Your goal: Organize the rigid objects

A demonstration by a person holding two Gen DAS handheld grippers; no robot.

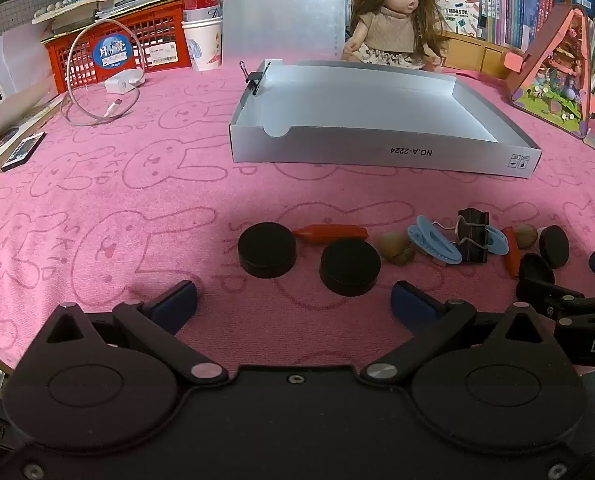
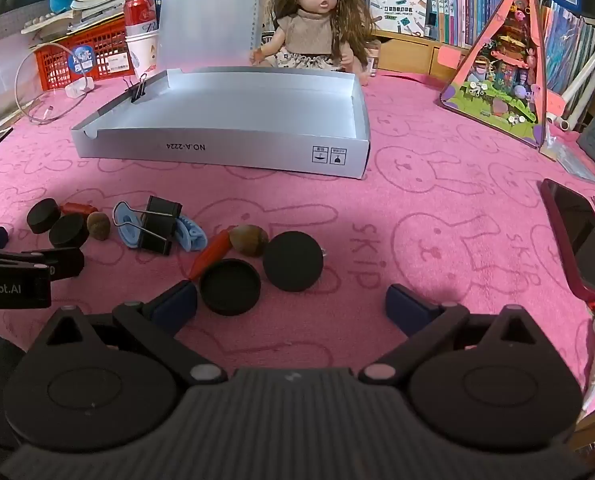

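Observation:
A row of small objects lies on the pink cloth in front of both grippers. In the left wrist view two black round caps (image 1: pixel 267 255) (image 1: pixel 350 267) sit just beyond my open left gripper (image 1: pixel 293 304), with a red piece (image 1: pixel 331 233), an acorn (image 1: pixel 395 247), a blue clip (image 1: pixel 433 242) and a black binder clip (image 1: pixel 473 236) further right. In the right wrist view my open right gripper (image 2: pixel 291 306) hovers near a black lid (image 2: pixel 230 287) and a black disc (image 2: pixel 293 261). An empty grey box (image 2: pixel 233 148) lies behind them. Nothing is between either gripper's fingers.
A doll (image 1: pixel 393 20) sits behind the grey box (image 1: pixel 377 152). A pink toy house (image 2: pixel 505 64) stands at the right, a dark phone (image 2: pixel 577 236) near the right edge. A red crate (image 1: pixel 117 48), cable (image 1: pixel 97 80), can and paper cup stand at the back left.

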